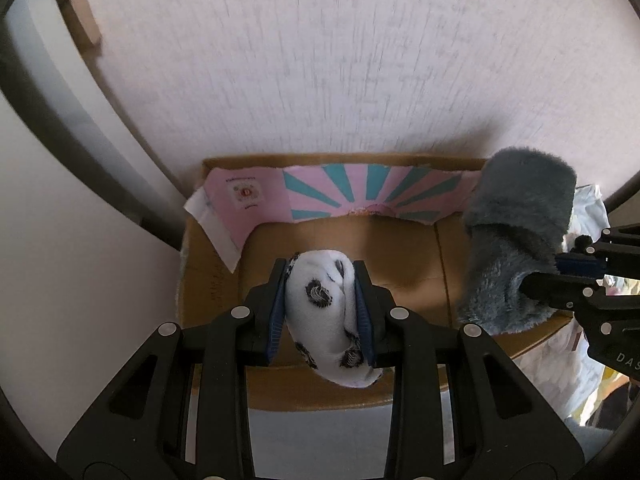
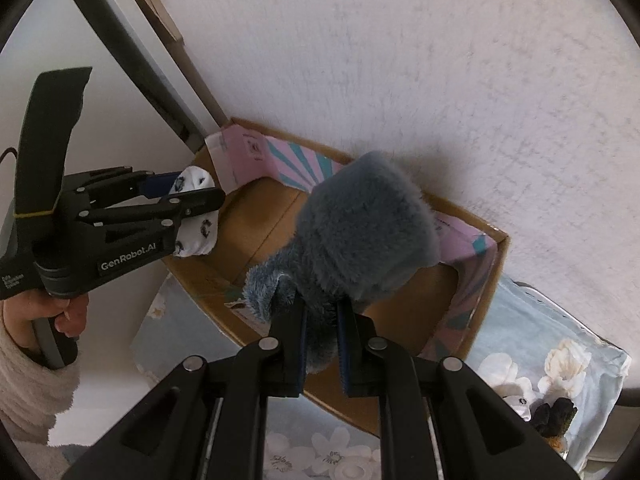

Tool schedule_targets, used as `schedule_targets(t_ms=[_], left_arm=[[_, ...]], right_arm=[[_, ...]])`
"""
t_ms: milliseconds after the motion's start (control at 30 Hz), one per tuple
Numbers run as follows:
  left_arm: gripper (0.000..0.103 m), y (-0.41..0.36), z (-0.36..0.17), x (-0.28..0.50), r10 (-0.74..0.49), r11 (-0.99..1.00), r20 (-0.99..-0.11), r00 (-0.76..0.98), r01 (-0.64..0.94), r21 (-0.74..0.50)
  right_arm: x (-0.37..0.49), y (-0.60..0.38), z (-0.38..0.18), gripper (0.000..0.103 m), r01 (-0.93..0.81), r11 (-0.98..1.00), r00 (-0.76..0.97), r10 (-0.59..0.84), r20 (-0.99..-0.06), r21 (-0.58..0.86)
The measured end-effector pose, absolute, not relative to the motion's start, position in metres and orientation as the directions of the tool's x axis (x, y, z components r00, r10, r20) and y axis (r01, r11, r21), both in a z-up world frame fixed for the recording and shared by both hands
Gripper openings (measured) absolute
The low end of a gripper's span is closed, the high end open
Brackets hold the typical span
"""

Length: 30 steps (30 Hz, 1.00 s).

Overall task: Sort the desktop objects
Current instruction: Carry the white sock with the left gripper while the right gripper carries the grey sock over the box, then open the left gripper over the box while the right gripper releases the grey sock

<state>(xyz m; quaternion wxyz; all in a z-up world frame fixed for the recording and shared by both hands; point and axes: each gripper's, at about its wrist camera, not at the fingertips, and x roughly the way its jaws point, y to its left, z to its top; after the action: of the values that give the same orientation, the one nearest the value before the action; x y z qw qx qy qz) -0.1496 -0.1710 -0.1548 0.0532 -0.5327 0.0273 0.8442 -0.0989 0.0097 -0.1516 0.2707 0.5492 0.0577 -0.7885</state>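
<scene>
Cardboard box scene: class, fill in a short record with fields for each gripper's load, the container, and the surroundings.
left gripper: shut on white patterned sock
right gripper: shut on grey-blue fluffy slipper
container: open cardboard box, pink and teal paper lining along its inner wall
position: both items held above the box
beneath box: floral cloth

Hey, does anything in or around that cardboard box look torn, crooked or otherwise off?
Yes. The pink and teal printed paper liner inside the brown cardboard box looks torn: its edges are ragged and its white-backed left end hangs loose and askew. It lines the far wall unevenly.
</scene>
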Motion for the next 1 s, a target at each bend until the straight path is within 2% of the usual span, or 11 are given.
schedule_targets(t_ms=[567, 633, 667, 733, 767, 800, 867, 933, 1000], left_arm=[[0.028, -0.17, -0.172, -0.163, 0.094, -0.987, -0.913, -0.396, -0.159, -0.033], [0.032, -0.168, -0.172, -0.163, 0.108, -0.984, -0.914, -0.39, -0.171, -0.043], [0.037, -0.167, -0.173, -0.164, 0.11, -0.984, -0.919, -0.379, -0.171, -0.047], [0.069, -0.165, -0.174, -0.165, 0.106, -0.985, -0.926, -0.363, -0.163, -0.048], [0.101, -0.165, -0.173, -0.164, 0.099, -0.987, -0.922, -0.374, -0.155, -0.043], [0.103, -0.165, -0.171, -0.163, 0.1, -0.988, -0.913, -0.394, -0.151, -0.043], [0.103, -0.166, -0.167, -0.162, 0.119, -0.986, -0.907, -0.403, -0.153, -0.062], [0.103, -0.166, -0.164, -0.162, 0.111, -0.987, -0.907, -0.406, -0.152, -0.053], [0.103, -0.165, -0.159, -0.159, 0.089, -0.988, -0.904, -0.419, -0.153, -0.027]], right_arm=[[-0.111, -0.003, -0.164, 0.012, 0.462, -0.863, -0.22, -0.337, -0.916, 0.206], [-0.111, 0.0, -0.166, 0.012, 0.465, -0.86, -0.21, -0.339, -0.917, 0.211], [-0.112, -0.001, -0.168, 0.015, 0.469, -0.859, -0.207, -0.334, -0.92, 0.206], [-0.111, -0.001, -0.169, 0.024, 0.466, -0.863, -0.22, -0.327, -0.919, 0.195], [-0.111, 0.0, -0.17, 0.031, 0.459, -0.865, -0.222, -0.334, -0.916, 0.204], [-0.111, 0.002, -0.17, 0.053, 0.448, -0.867, -0.22, -0.344, -0.913, 0.219], [-0.111, 0.007, -0.17, 0.085, 0.422, -0.872, -0.216, -0.363, -0.906, 0.249], [-0.11, 0.014, -0.166, 0.087, 0.401, -0.885, -0.253, -0.357, -0.899, 0.238], [-0.109, 0.017, -0.167, 0.099, 0.392, -0.886, -0.258, -0.365, -0.895, 0.248]])
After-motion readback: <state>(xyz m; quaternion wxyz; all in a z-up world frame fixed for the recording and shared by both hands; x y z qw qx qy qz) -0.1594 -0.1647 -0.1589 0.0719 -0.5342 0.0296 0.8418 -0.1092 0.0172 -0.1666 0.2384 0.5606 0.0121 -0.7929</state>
